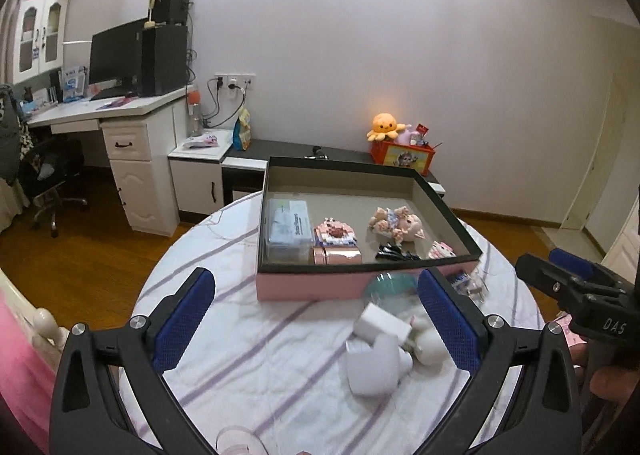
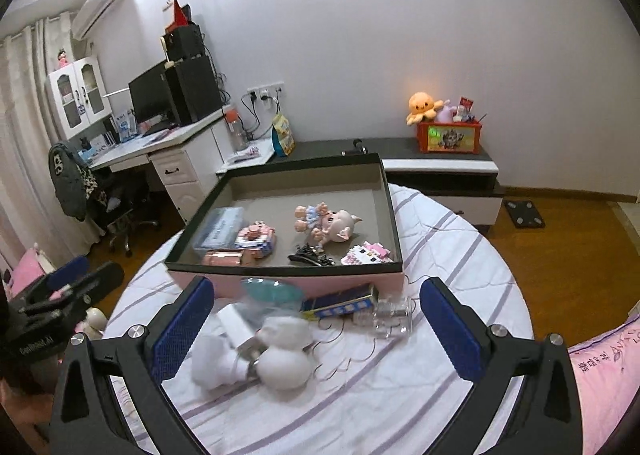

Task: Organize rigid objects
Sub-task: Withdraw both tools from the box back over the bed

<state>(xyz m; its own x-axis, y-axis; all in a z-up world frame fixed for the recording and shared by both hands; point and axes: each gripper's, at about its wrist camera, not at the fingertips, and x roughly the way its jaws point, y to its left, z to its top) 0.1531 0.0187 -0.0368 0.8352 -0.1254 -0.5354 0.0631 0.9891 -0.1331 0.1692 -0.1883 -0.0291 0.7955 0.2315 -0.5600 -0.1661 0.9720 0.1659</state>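
Holding both tools above a round desk (image 1: 224, 335) draped in a white cloth with purple stripes, we see the left gripper (image 1: 316, 321) and the right gripper (image 2: 316, 321) with jaws spread wide and nothing between their blue pads. A shallow pink box (image 2: 304, 280) with a dark rim sits at the far side of the desk. Inside it lie a clear plastic case (image 1: 289, 229), a pink block figure (image 1: 335, 233), a rose-coloured tin (image 1: 338, 256), a small doll (image 2: 326, 229) on its side, black hair clips (image 2: 310, 257) and a pink-and-white block toy (image 2: 366, 254) in the near right corner. In front of the box, loose on the cloth, we find a blurred cluster of white items (image 2: 256, 355), a teal disc (image 2: 272, 291) against the box wall, a blue carton (image 2: 340, 305) and a clear jar (image 2: 390, 317) lying down. From the left wrist view, the right gripper (image 1: 576, 295) shows at the right edge. Beyond the desk, an orange plush octopus (image 2: 424, 105) rests on a red toy crate (image 2: 450, 137).
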